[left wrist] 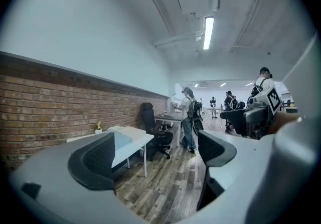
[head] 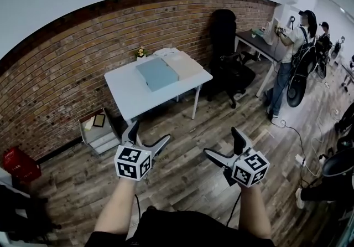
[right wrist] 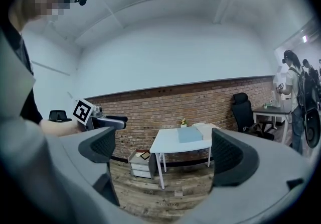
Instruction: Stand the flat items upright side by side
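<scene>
Far ahead stands a white table (head: pixel 130 93). A blue-grey flat item (head: pixel 157 73) and a beige flat item (head: pixel 182 65) lie flat on it, side by side. Both grippers hang over the wooden floor, well short of the table. My left gripper (head: pixel 148 134) is open with nothing between its jaws; in its own view (left wrist: pixel 156 155) only the floor and the table (left wrist: pixel 138 142) show between them. My right gripper (head: pixel 222 142) is open and empty too; the table (right wrist: pixel 168 145) and the blue-grey item (right wrist: pixel 189 135) show between its jaws (right wrist: pixel 165 152).
A small potted flower (head: pixel 141 52) stands at the table's back edge against the brick wall. A low drawer cabinet (head: pixel 98 129) sits left of the table, a black office chair (head: pixel 227 46) to its right. A person (head: pixel 287 57) stands at a dark desk (head: pixel 257 44). A red basket (head: pixel 21 164) sits far left.
</scene>
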